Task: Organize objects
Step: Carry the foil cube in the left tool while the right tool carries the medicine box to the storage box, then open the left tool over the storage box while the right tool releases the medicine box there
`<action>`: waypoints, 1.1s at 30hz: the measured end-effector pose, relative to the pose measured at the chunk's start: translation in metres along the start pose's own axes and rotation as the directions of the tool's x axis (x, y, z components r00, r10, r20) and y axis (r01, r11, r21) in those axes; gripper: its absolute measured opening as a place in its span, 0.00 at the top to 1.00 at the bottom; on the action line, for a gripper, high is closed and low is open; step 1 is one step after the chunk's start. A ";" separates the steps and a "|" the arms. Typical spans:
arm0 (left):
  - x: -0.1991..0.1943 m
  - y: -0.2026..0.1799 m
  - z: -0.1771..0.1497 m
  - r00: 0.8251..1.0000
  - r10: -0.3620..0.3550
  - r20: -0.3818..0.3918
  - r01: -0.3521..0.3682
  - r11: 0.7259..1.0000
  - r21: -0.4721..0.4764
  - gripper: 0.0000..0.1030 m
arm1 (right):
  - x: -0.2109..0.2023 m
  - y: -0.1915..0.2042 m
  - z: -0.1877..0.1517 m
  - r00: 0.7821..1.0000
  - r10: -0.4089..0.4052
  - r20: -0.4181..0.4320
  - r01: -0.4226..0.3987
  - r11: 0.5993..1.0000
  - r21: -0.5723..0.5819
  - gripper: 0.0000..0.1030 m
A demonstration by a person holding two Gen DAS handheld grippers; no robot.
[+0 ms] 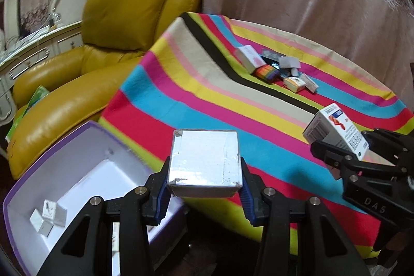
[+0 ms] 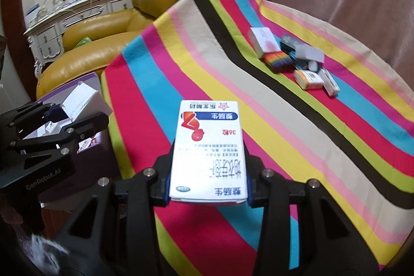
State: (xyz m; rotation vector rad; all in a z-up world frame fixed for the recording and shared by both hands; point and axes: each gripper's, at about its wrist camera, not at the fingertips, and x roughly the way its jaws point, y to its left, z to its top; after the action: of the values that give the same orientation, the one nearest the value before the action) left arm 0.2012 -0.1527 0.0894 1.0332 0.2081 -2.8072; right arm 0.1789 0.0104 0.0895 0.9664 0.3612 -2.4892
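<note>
The left gripper (image 1: 204, 188) is clamped on a silvery taped box (image 1: 205, 159) near the open purple bin's (image 1: 31, 180) rim, and the right gripper (image 2: 207, 185) pinches a white medicine carton (image 2: 209, 149) over the striped table (image 2: 297, 120) beside that bin. The bin holds just a few small silver-white packets (image 1: 49, 216), while a cluster of boxes (image 1: 279, 69) waits well away from it. Both grips look shallow to me, so a quick tilt could drop either box short of the bin.

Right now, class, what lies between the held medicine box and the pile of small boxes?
Only bare striped cloth between the medicine box and the pile, seen in the right wrist view.
</note>
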 end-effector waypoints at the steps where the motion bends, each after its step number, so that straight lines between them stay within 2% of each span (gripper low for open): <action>1: -0.002 0.006 -0.001 1.000 0.007 0.002 -0.007 1.000 -0.009 0.55 | -0.001 0.005 0.002 1.000 0.003 0.002 -0.003 1.000 -0.015 0.57; 10: -0.030 0.068 -0.022 0.994 0.109 0.022 -0.106 0.989 -0.105 0.55 | -0.006 0.065 0.013 0.998 0.056 0.019 -0.052 0.984 -0.170 0.57; 17: -0.050 0.112 -0.039 0.982 0.190 0.022 -0.182 0.965 -0.188 0.55 | -0.003 0.098 0.012 0.995 0.100 0.002 -0.096 0.963 -0.253 0.57; 21: -0.050 0.129 -0.043 0.978 0.210 0.013 -0.201 0.952 -0.229 0.55 | -0.003 0.117 0.017 0.991 0.132 -0.002 -0.127 0.949 -0.287 0.57; 26: -0.055 0.146 -0.045 0.969 0.245 0.019 -0.232 0.937 -0.261 0.55 | -0.007 0.152 0.027 0.978 0.211 -0.006 -0.199 0.913 -0.356 0.57; 33: -0.062 0.174 -0.049 0.944 0.329 0.005 -0.312 0.900 -0.303 0.55 | -0.001 0.202 0.033 0.955 0.294 -0.029 -0.273 0.844 -0.462 0.57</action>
State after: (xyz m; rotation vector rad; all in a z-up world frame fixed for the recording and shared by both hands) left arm 0.3104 -0.3096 0.0789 0.8300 0.4021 -2.4092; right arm 0.2599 -0.1772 0.0977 0.7058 0.7052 -2.0154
